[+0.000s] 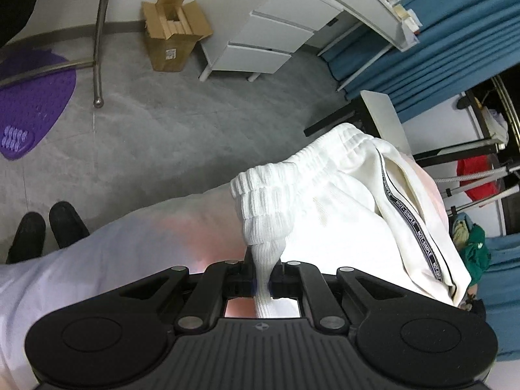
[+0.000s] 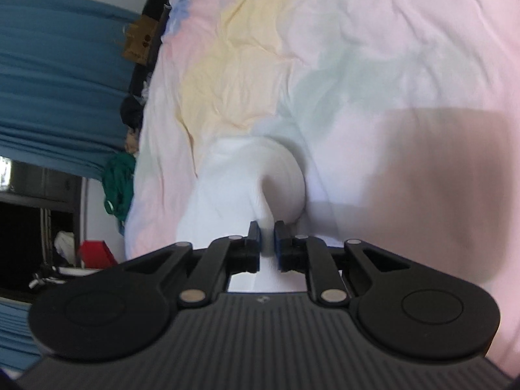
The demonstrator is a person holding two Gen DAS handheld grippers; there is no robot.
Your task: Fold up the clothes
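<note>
White pants (image 1: 341,208) with a ribbed elastic waistband and a black lettered side stripe lie on a pastel bed sheet (image 1: 136,247). My left gripper (image 1: 262,268) is shut on the waistband's ribbed edge, which runs between the jaws. In the right wrist view, my right gripper (image 2: 267,240) is shut on a fold of the same white fabric (image 2: 234,188), lifted into a hump over the pastel sheet (image 2: 373,65). The rest of the pants is hidden from that view.
Beyond the bed edge lie grey floor (image 1: 195,130), a cardboard box (image 1: 172,32), a white drawer unit (image 1: 260,32), a purple mat (image 1: 32,104), a metal stand (image 1: 99,32) and black shoes (image 1: 48,227). Blue curtains (image 2: 58,81) and a green garment (image 2: 118,182) flank the bed.
</note>
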